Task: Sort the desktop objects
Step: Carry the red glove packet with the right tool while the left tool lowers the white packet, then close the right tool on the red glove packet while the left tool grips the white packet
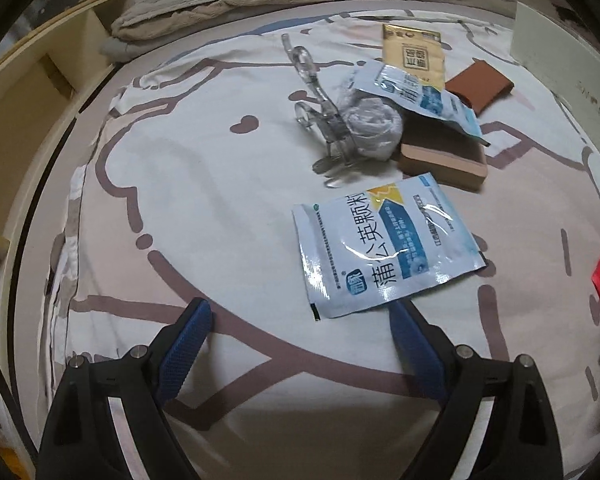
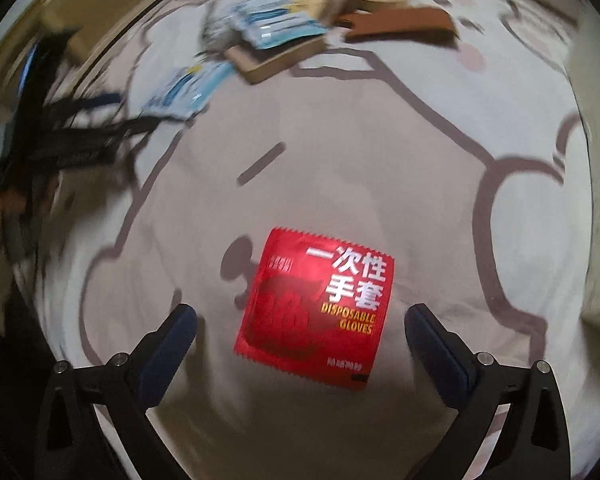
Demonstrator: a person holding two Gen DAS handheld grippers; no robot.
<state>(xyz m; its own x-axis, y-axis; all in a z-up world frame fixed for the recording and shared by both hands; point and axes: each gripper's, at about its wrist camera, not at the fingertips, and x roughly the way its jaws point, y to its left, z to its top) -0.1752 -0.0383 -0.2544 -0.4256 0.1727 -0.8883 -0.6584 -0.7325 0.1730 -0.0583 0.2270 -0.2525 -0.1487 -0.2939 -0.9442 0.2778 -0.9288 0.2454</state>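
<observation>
Red foil packet of disposable gloves [image 2: 314, 308] lies flat on the printed white bedsheet [image 2: 440, 200], right between the wide-open fingers of the right gripper [image 2: 300, 320], neither pad touching it. The left gripper [image 1: 300, 320] is spread wide too and holds nothing; a blue-and-white glossy medicine sachet [image 1: 384, 248] sits just ahead of its right fingertip [image 1: 400, 312].

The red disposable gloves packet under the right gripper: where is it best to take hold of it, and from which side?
The red disposable gloves packet lies flat on the bedsheet, so there is no raised part to grip. Probably best is to come straight down with the right gripper, whose open jaws already straddle it, and pinch across its two long side edges.
</observation>
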